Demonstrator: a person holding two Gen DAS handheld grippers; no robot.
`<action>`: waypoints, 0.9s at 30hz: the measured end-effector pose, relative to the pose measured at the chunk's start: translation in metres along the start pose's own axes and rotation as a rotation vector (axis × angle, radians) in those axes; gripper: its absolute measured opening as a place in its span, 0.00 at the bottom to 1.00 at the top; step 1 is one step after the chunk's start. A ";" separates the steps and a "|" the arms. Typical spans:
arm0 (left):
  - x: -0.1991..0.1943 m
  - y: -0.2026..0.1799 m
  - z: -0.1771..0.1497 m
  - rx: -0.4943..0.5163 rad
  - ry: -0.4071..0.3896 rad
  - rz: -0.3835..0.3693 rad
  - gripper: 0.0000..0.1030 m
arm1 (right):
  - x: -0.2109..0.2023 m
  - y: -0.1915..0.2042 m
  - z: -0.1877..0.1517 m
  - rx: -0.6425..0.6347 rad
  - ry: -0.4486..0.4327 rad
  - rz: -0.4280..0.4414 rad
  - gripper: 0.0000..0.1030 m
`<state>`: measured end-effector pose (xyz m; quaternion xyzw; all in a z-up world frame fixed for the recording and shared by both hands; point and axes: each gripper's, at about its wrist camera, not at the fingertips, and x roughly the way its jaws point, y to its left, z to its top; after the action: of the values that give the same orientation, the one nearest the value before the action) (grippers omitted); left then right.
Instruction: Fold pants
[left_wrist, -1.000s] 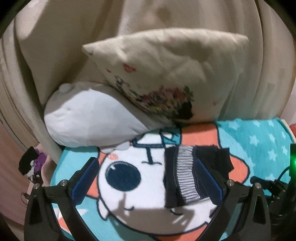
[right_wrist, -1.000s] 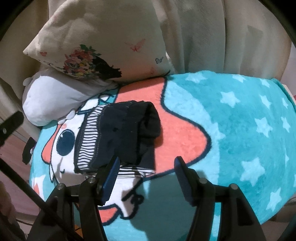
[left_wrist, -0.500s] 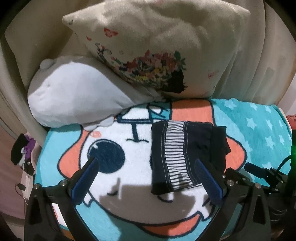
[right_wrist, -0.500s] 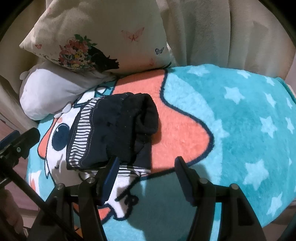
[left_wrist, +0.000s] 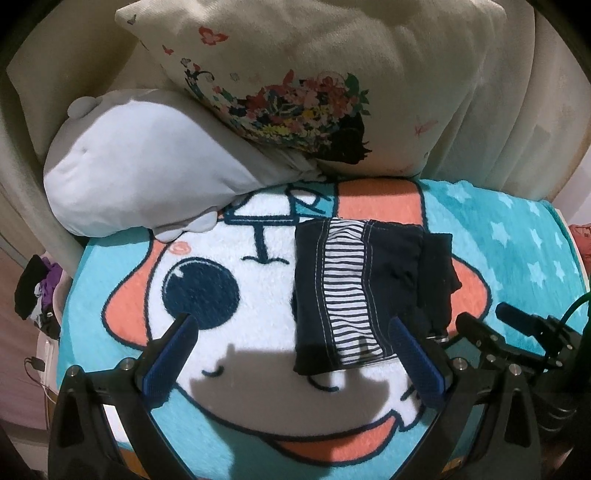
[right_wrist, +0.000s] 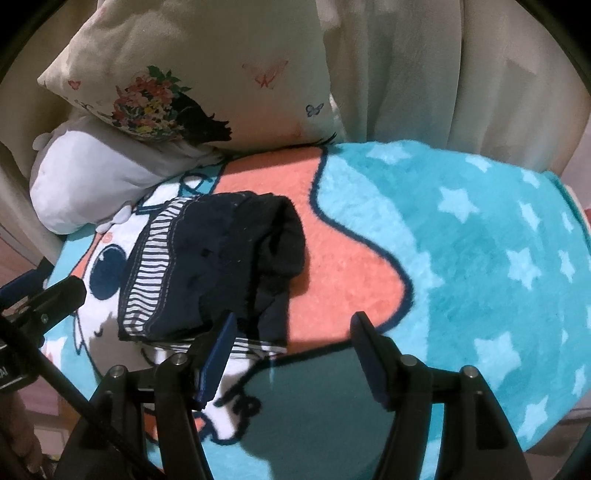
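The dark navy pants (left_wrist: 373, 284) lie folded into a compact bundle with a striped waistband (left_wrist: 343, 288) on the cartoon blanket (left_wrist: 207, 258). My left gripper (left_wrist: 291, 343) is open and empty, held just in front of the bundle's near edge. In the right wrist view the pants (right_wrist: 218, 266) lie left of centre. My right gripper (right_wrist: 291, 332) is open and empty, its left finger (right_wrist: 218, 347) over the bundle's near corner.
A floral pillow (left_wrist: 314, 85) and a white plush cushion (left_wrist: 144, 177) lean at the back of the blanket. Cream curtains (right_wrist: 461, 74) hang behind. The starred teal part of the blanket (right_wrist: 498, 240) lies to the right. The right gripper's body (left_wrist: 524, 332) shows at the left view's right edge.
Both grippers have drawn back and up from the folded pants, so the bundle sits farther ahead. Both stay open. The pants have not moved.
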<state>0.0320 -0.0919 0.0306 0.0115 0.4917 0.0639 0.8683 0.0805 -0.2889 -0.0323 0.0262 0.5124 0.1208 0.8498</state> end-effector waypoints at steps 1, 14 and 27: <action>0.000 0.000 0.000 -0.001 0.002 -0.001 1.00 | -0.001 0.000 0.001 -0.003 -0.002 -0.004 0.67; 0.007 0.001 -0.001 -0.013 0.032 -0.024 1.00 | 0.001 0.002 0.003 -0.031 0.001 -0.019 0.69; 0.011 0.001 -0.001 -0.019 0.042 -0.037 1.00 | 0.007 0.003 0.003 -0.036 0.015 -0.019 0.69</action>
<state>0.0365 -0.0897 0.0204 -0.0074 0.5093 0.0526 0.8590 0.0858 -0.2841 -0.0364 0.0050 0.5165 0.1223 0.8475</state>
